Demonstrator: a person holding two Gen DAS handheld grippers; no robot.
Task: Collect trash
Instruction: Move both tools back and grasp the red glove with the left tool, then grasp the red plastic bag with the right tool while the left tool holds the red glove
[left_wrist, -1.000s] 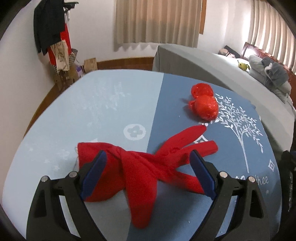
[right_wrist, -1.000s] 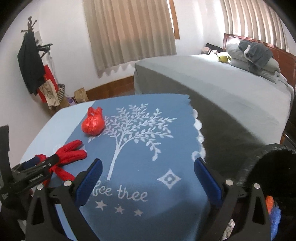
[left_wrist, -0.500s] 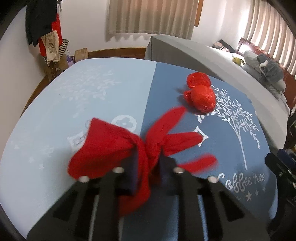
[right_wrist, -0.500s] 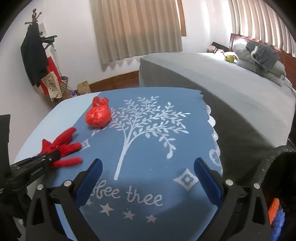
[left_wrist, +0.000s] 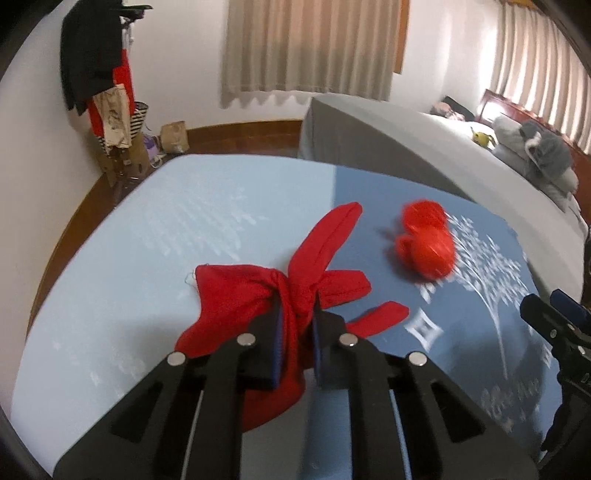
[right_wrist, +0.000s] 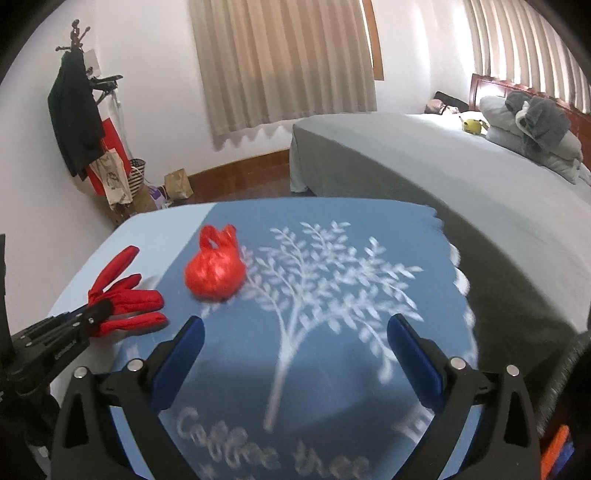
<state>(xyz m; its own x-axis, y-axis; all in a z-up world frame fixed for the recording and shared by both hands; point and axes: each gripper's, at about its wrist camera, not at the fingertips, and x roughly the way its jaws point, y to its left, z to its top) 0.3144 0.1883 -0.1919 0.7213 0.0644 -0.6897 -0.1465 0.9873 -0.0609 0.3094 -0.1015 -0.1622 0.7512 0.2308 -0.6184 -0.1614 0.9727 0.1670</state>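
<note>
— Red cloth first: we see a red glove (left_wrist: 295, 280) bunched at its middle between the pads of the left hand-held gripper (left_wrist: 297, 332), which has just been closing and is now clamped on it. The cuff end spreads to the left, the fingers fan out to the right over the surface (left_wrist: 147, 258).

— And the other red thing?

— A knotted red plastic bag (right_wrist: 214, 271), lying on the darker blue half of the cloth, just beside the white tree print (right_wrist: 332, 280). In the left wrist view it is blurred, beyond the glove and to its right, apart from it.

— What of the right side?

— The right hand-held gripper (right_wrist: 295, 354) hovers over the tree print with its blue pads wide apart — nothing sits between them. The bag is ahead of it, to the left.

— Further out?

— We see a grey-covered bed (right_wrist: 443, 166) behind the surface, folded grey bedding (right_wrist: 532, 125) at its head, beige curtains (right_wrist: 280, 66) on the far wall, and a coat rack (right_wrist: 77, 110) hung with dark clothes in the left corner.
</note>
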